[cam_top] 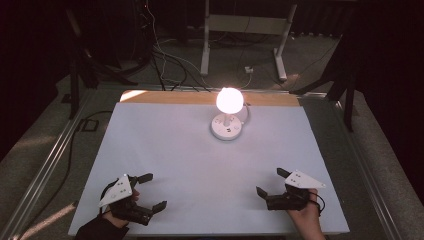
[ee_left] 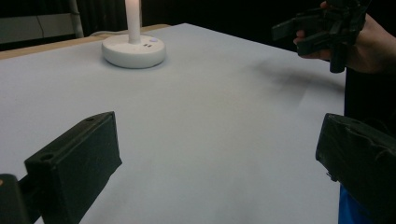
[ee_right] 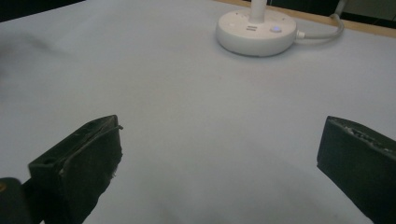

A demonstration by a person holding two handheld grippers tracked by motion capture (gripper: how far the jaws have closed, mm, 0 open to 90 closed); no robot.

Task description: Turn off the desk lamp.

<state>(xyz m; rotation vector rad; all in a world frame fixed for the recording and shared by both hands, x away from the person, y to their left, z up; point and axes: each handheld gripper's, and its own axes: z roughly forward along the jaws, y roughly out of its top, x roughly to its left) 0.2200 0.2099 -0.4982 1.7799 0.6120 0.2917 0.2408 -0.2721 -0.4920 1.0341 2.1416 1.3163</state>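
We see a wide pale surface (cam_top: 190,165) laid over a wooden top, whose bare strip shows along the far edge. Dark floor lies around it, with cables and a white frame beyond.

Next in size is the lamp (cam_top: 228,116), standing at the far middle of the surface, well apart from both hands. Its round globe glows brightly on a short white stem, above a round white base with small buttons; a white cord runs off from the base toward the far right. In the right gripper view we find a faint bluish light on the base.

At the near left corner we see the left claw (cam_top: 152,191), held in a dark-sleeved hand, its jaws standing wide apart with only bare surface between them. At the near right, the right claw (cam_top: 271,182) is held in a bare hand, its jaws likewise spread wide and holding nothing. Both claws point inward and toward the lamp.
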